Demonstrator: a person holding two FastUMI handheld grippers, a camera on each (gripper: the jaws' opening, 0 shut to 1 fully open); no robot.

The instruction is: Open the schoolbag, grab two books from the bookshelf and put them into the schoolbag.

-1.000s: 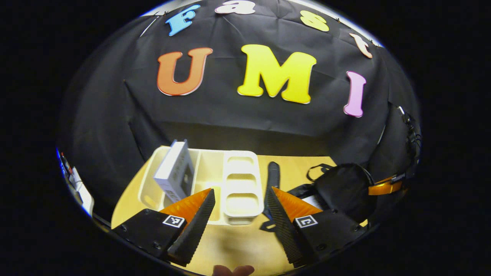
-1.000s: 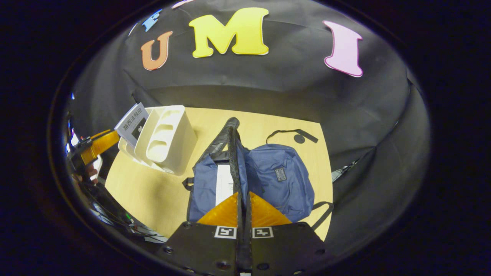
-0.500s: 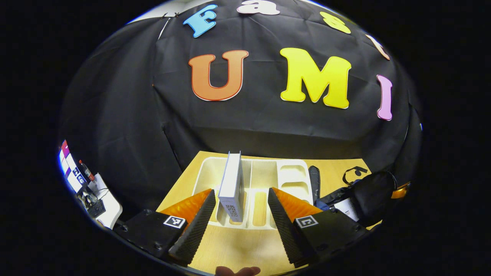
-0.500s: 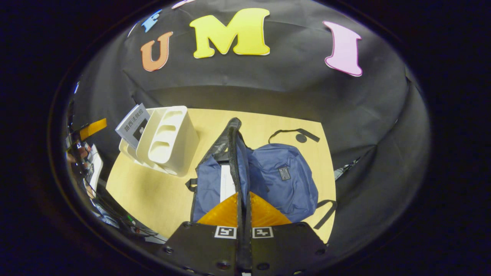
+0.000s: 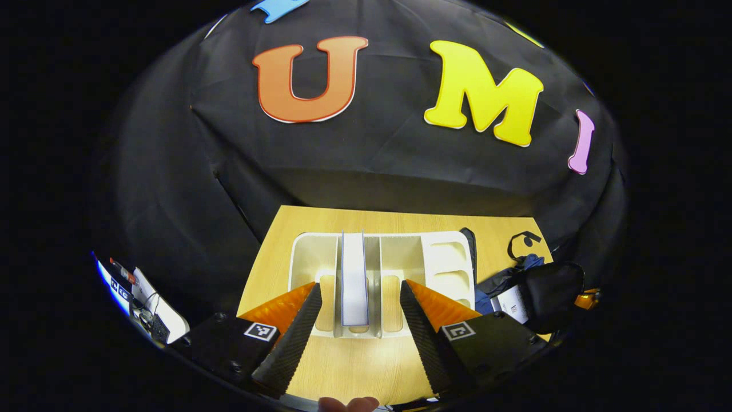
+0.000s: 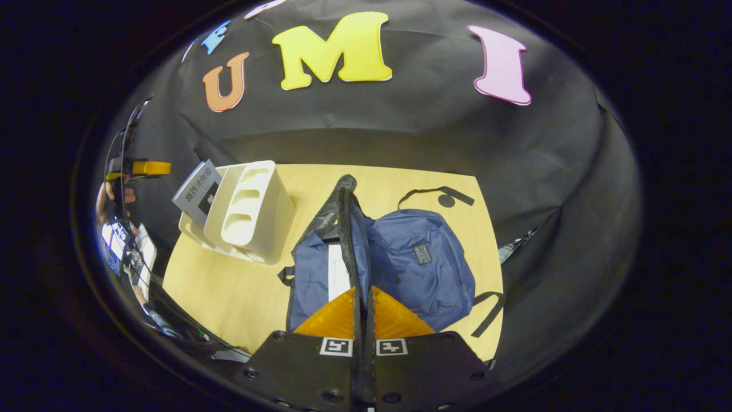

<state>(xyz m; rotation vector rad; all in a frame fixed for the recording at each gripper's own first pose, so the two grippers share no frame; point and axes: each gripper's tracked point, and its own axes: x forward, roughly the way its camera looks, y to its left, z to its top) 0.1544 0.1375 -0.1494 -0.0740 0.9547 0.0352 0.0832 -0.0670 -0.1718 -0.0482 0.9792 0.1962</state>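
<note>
The left gripper [image 5: 357,320] spreads wide, lining up on a white book [image 5: 354,277] upright in the bookshelf [image 5: 446,263]; the right gripper [image 6: 363,320] pinches the schoolbag's [image 6: 423,269] raised rim, keeping it open.

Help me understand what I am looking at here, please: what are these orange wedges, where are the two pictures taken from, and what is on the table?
A person holds a two-finger gripper in each hand, each carrying a fisheye camera that looks along its fingers. The orange wedges are those fingers. In the left gripper view, the left gripper is open, facing a white book standing in the white bookshelf on the wooden table. In the right gripper view, the right gripper is shut on the raised edge of the blue schoolbag, holding its opening up. Something white, perhaps a book, shows inside. The same bookshelf stands to its left.
</note>
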